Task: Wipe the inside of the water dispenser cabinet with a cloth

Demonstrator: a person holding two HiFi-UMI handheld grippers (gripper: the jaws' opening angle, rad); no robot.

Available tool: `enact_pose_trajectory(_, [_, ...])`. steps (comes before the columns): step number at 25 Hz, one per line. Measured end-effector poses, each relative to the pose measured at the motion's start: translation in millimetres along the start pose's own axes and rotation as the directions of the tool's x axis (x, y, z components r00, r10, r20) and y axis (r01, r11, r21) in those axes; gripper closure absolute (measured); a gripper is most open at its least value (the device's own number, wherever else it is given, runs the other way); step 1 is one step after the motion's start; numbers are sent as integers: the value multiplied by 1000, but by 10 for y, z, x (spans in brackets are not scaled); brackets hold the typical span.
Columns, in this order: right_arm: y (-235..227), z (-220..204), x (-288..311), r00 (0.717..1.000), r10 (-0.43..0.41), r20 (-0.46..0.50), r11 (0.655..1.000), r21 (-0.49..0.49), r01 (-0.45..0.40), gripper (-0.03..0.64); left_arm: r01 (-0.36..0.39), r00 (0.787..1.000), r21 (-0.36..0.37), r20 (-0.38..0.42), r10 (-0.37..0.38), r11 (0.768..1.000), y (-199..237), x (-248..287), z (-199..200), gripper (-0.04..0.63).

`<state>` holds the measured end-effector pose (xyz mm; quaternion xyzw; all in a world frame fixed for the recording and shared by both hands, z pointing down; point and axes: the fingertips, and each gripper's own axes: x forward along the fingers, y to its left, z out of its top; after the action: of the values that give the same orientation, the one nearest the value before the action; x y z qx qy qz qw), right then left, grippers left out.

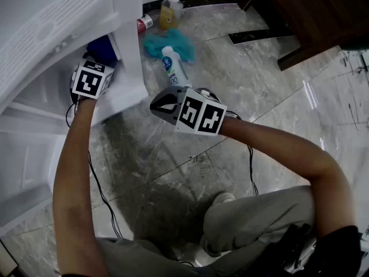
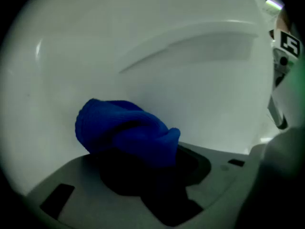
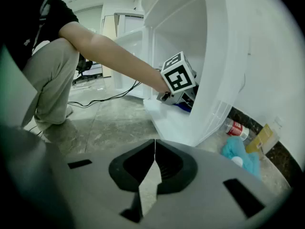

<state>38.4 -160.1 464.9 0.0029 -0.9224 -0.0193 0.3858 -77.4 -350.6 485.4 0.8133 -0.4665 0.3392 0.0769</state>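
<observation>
While my left gripper (image 2: 143,173) clamps the one blue cloth (image 2: 126,132) inside the white cabinet (image 1: 130,56), my right gripper (image 3: 154,168) hangs shut and empty above the grey marble floor (image 1: 242,79), where three bottles (image 1: 173,65) and one teal cloth (image 1: 153,44) lie beside the cabinet.

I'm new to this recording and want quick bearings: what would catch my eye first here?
The blue cloth, bunched in the left gripper's jaws inside the white cabinet, stands out most. The right gripper hangs over the floor outside it, jaws shut and empty. Just past the cabinet, a teal cloth and a white bottle sit on the floor.
</observation>
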Motion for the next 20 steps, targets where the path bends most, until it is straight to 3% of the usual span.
enact_pose_trajectory(6, [-38,13,44,1000,-2,19,1000,16,2,618,-19,1000,-3,-10,19,1000,121,-14,32,428])
enact_pose_trajectory(10, [-24,41,119,1000,13,14,1000,8,-13,618,57,998,-26,19,-56,998,-30,-102,11,428])
enact_pose_trajectory(13, [-4,78,156,999,26,19,1000,1,-26,618,117,993,19,24,-118,993,-158,-172,-11,428])
enact_pose_trajectory(16, [15,65,149,999,30,18,999,18,-31,618,112,994,67,-6,-112,991,-161,-103,-18,428])
enact_pose_trajectory(20, [31,77,114,1000,27,15,999,20,-27,618,152,986,-5,-71,-152,988,-7,-26,0,426])
